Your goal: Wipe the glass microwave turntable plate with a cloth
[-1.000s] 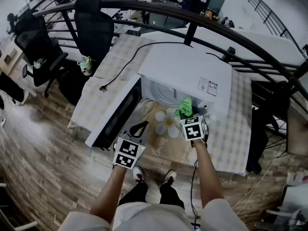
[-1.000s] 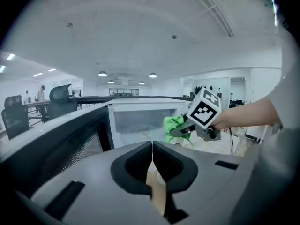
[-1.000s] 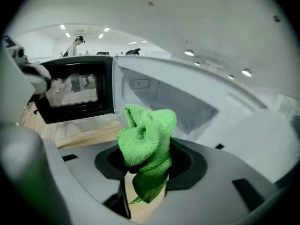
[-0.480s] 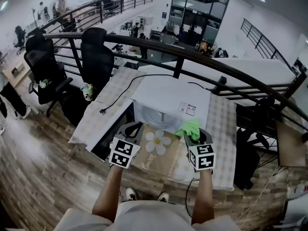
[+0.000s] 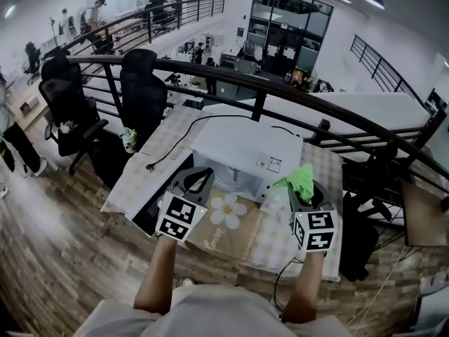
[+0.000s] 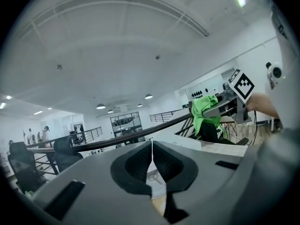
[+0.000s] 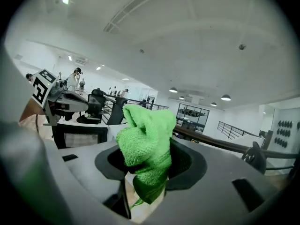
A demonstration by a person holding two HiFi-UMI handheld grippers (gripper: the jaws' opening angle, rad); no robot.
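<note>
Fingers of right gripper [image 7: 149, 170] clamped on green cloth [image 7: 146, 142]; cloth bunches up above them. Left gripper [image 6: 151, 161] fingers pressed together, nothing between. Both grippers raised, well apart. White microwave [image 5: 247, 148] on checked surface [image 5: 144, 177] lies beyond and between the two sets of fingers. Flower mat [image 5: 228, 213] below, between them. Turntable plate not discernible inside the microwave.

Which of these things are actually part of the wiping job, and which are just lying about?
In the job:
- cloth, held in the right gripper's jaws
- microwave; its glass plate cannot be made out
- left gripper, jaws together, empty

Just lying about:
- flower mat
- unplugged cord
- chairs
</note>
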